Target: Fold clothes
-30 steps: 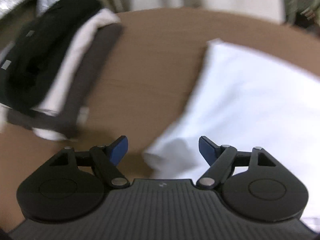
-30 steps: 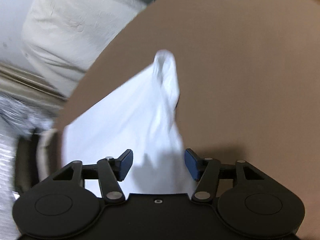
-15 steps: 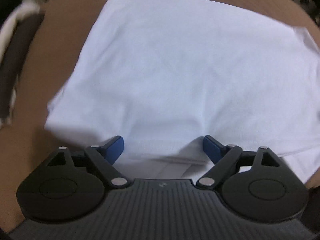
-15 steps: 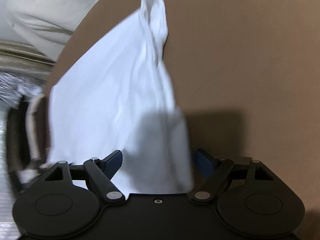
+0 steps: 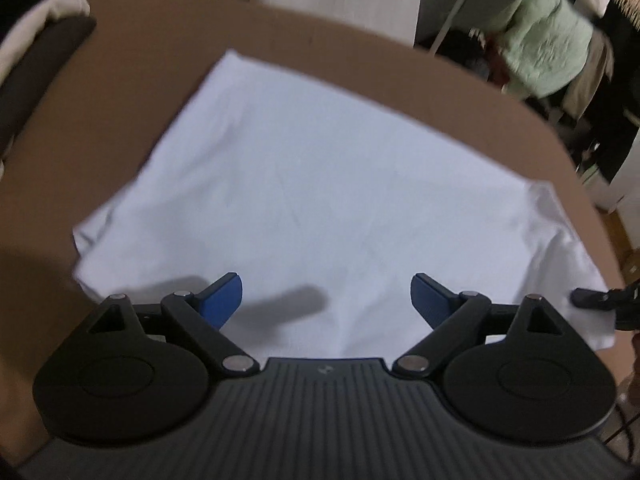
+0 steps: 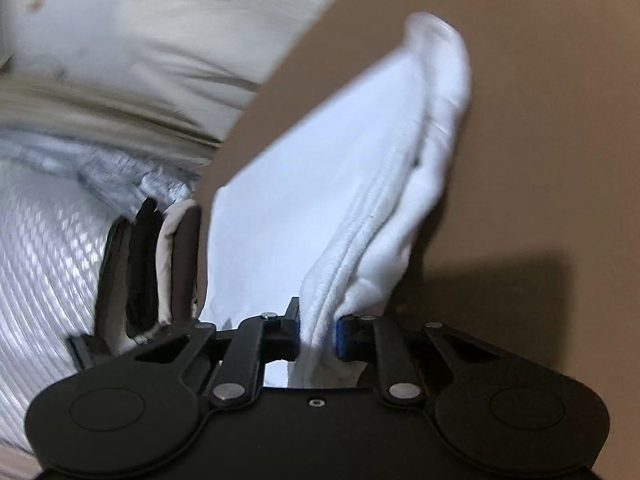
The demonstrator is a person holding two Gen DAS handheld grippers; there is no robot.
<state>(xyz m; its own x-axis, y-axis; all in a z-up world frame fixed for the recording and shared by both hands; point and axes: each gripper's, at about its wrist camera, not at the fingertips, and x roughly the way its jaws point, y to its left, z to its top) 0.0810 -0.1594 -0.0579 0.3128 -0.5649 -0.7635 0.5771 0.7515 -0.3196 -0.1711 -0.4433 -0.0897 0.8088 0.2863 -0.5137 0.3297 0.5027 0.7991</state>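
Shirt (image 6: 304,216) hem between right tool (image 6: 318,330) pads

brown surface (image 5: 132,92) with a rounded far edge. a white garment (image 5: 320,184) lies spread flat on it, one bunched end (image 6: 436,92) raised in folds. a stack of folded dark and cream clothes (image 5: 36,52) rests at the surface's left edge.

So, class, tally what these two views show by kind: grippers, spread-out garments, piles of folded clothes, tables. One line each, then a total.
grippers: 2, the left gripper and the right gripper
white garment, spread out: 1
pile of folded clothes: 1
table: 1
Total: 5
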